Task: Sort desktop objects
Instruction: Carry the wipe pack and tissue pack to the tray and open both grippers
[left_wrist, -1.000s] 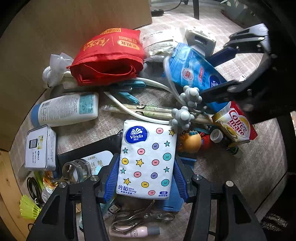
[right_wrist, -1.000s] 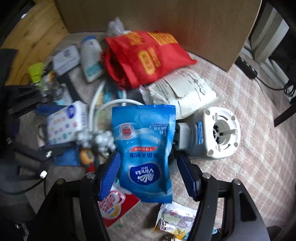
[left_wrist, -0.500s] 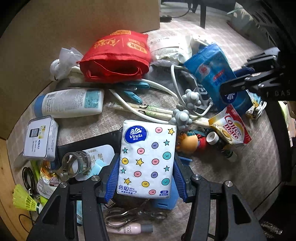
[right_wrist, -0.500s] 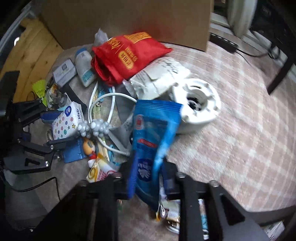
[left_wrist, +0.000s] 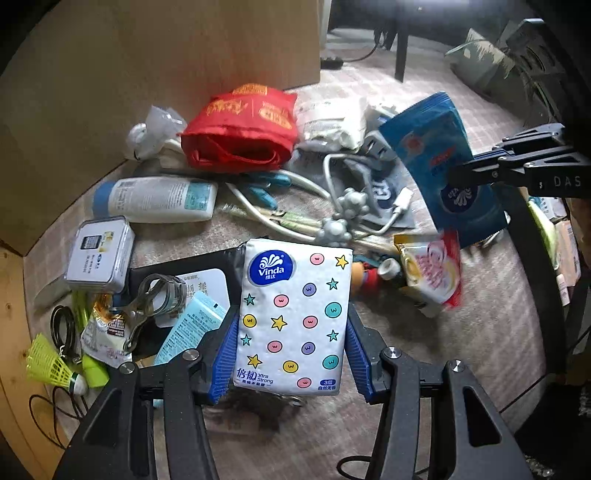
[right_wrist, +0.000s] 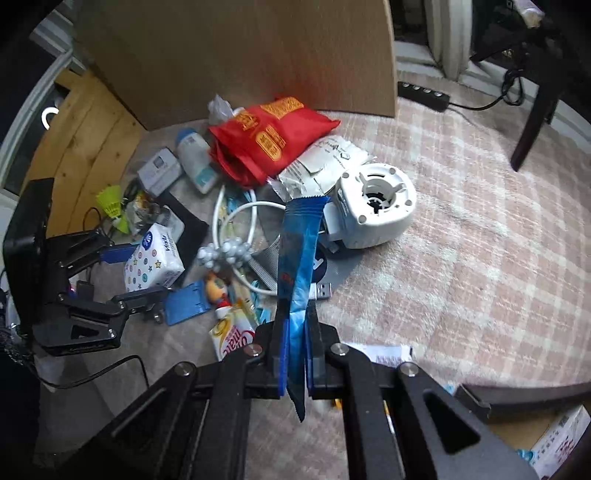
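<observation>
Two grippers were each clamped on a tissue pack, both lifted clear of the clutter. We noted the left gripper (left_wrist: 290, 363) with its blue pads pressed on the two long sides of the white Vinda tissue pack (left_wrist: 293, 325), the one printed with stars and coloured dots, held face-up to the camera. We saw the right gripper (right_wrist: 294, 363) squeezed nearly shut on the lower end of the blue Vinda pack (right_wrist: 299, 258), which stood edge-on above the jaws and folded flat between them. From the left wrist view that blue pack (left_wrist: 439, 166) hung at the right side of the heap.

Below, on the checked cloth surface (right_wrist: 480, 240), we recorded a red bag (left_wrist: 240, 133) near the cardboard panel (left_wrist: 166, 62) at the far edge, a white lotion bottle (left_wrist: 155, 199) lying on its side, a white round appliance (right_wrist: 373, 206) and a yellow shuttlecock (left_wrist: 51, 363) towards the left edge.
</observation>
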